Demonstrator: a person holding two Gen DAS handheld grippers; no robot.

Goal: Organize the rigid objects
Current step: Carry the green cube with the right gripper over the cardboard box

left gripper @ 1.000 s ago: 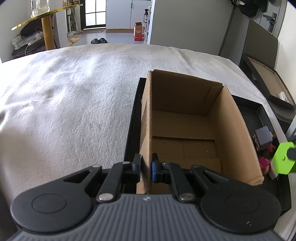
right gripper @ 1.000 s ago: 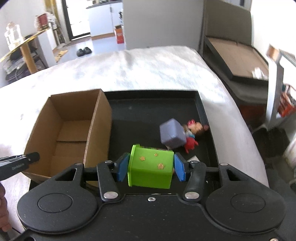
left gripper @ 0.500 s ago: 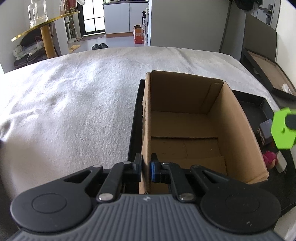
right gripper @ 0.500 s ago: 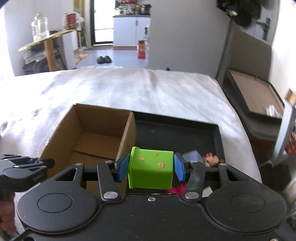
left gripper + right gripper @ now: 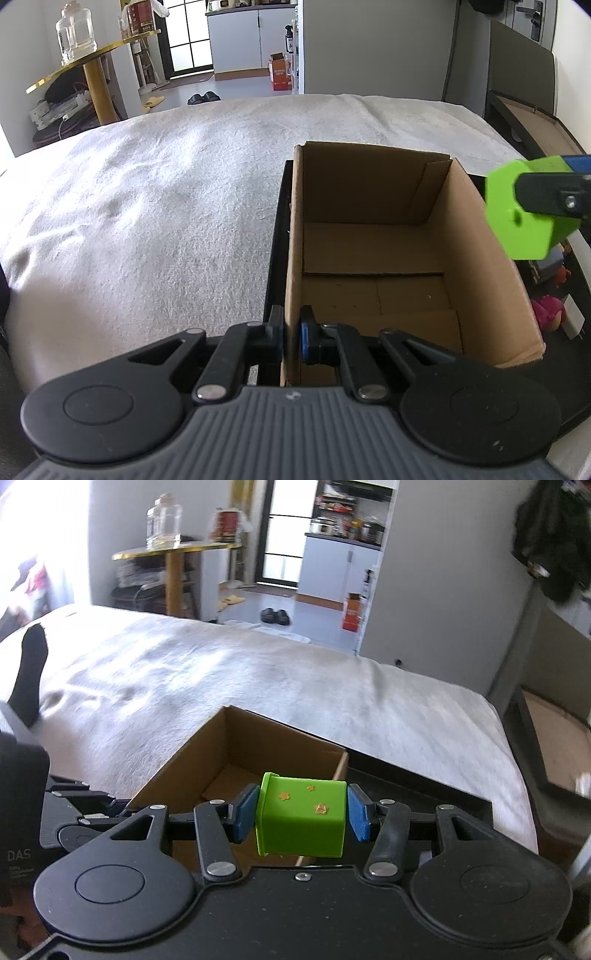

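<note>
An open cardboard box [image 5: 373,258] stands in a black tray [image 5: 275,240] on a white bedspread; nothing lies inside it. My left gripper [image 5: 291,334] is shut on the box's near left wall. In the right wrist view my right gripper [image 5: 301,818] is shut on a green block [image 5: 301,821] with small gold stars, held above the box's [image 5: 243,760] right rim. The same green block [image 5: 524,210] shows at the right edge of the left wrist view, higher than the box wall. Small toys [image 5: 550,310] lie in the tray to the right of the box.
The white bedspread [image 5: 147,206] spreads wide to the left and behind the tray. A dark frame with a brown panel [image 5: 554,738] stands off the bed's right side. A gold-topped side table [image 5: 173,554] with a glass jar stands beyond the bed.
My right gripper has lifted the green block up out of the tray and carried it left, over the box's right wall. The left gripper has kept its hold on the box.
</note>
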